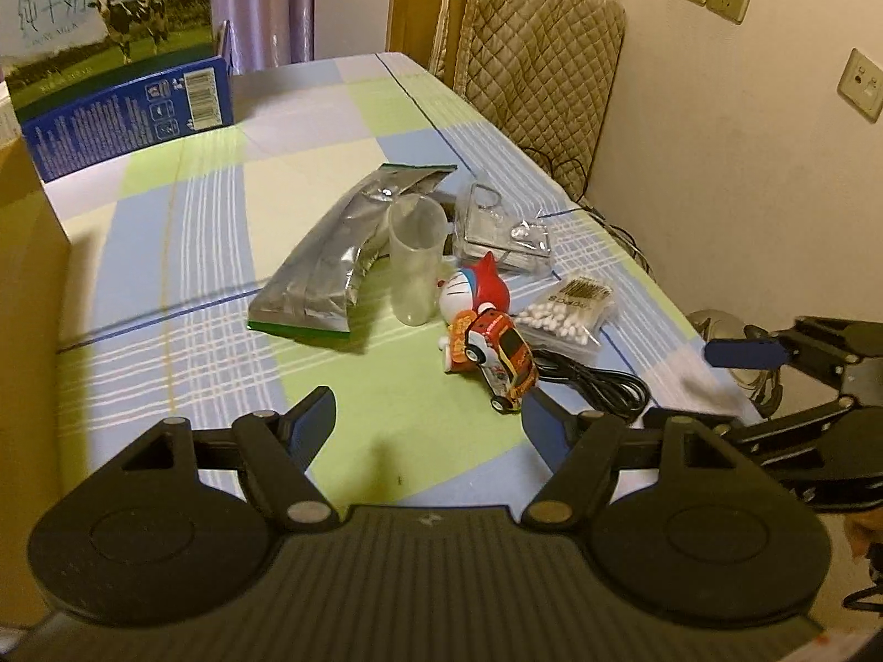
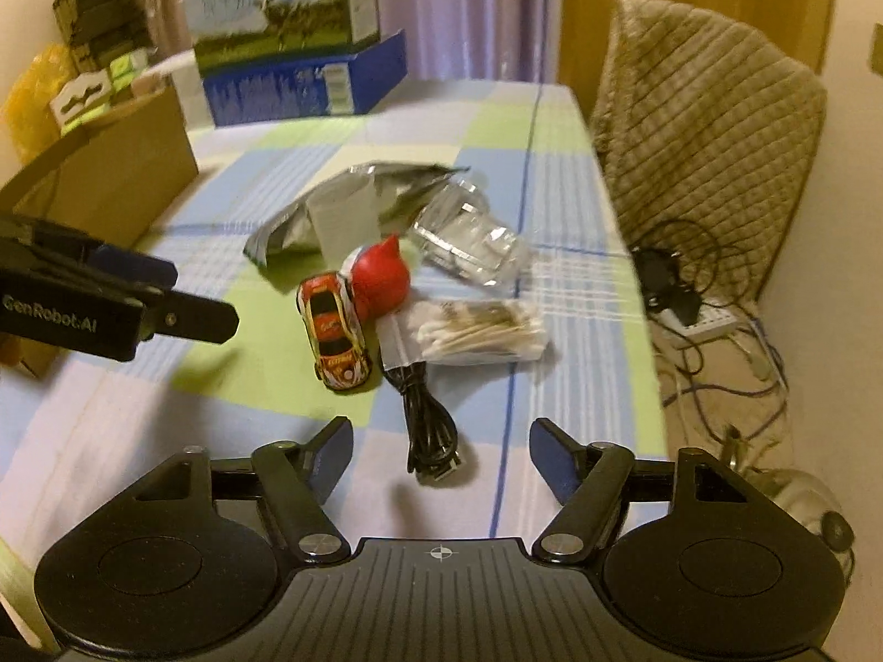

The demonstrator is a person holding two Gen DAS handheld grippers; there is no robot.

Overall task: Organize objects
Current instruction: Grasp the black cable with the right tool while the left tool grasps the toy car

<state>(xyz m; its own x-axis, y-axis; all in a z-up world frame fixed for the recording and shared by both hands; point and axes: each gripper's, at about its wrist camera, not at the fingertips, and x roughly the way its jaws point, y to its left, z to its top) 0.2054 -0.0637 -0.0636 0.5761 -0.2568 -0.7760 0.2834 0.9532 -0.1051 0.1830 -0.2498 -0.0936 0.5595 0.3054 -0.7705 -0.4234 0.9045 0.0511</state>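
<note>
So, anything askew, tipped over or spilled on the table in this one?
Nothing spilled. The clear plastic cup lies tipped on its side, leaning on the silver foil pouch. The Doraemon figure also lies toppled beside the toy car. Otherwise just an unsorted pile.

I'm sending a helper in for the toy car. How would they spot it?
On the checked tablecloth lies a small cluster of clutter. At its near edge, left of the coiled black cable, sits the red-and-yellow toy race car, the only thing with wheels.

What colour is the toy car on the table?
The toy car is red and yellow-orange with white sides; the right wrist view shows it best.
</note>
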